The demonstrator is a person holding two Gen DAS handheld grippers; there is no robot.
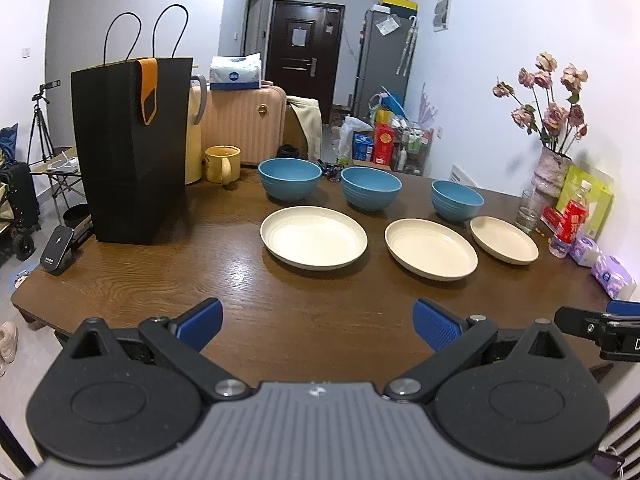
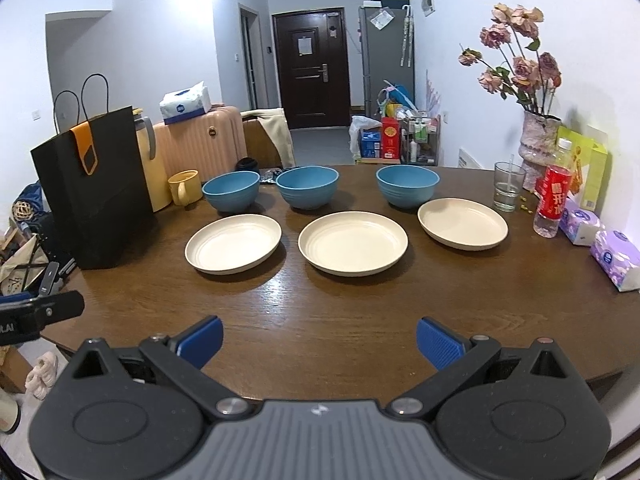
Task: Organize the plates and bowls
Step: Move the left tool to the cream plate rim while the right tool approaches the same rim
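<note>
Beyond both wide-open, empty jaws lie three plates (image 2: 353, 242) fronting three bowls (image 2: 307, 187).

three blue bowls (image 2: 231, 191) (image 2: 307, 186) (image 2: 407, 184), three cream plates (image 2: 234, 242) (image 2: 353, 242) (image 2: 463, 223) (all unstacked), one yellow mug (image 2: 185, 187)

Even, cool indoor light; soft glare on the table (image 1: 224, 276); sharp centre; fisheye-bent edges.

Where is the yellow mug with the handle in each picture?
Left wrist view: the yellow ceramic mug sits left of centre, far across the brown wooden table, just right of the tall black paper bag.
Right wrist view: the mug is further left, again beside the bag.
Shared landmark: the black paper bag.
</note>
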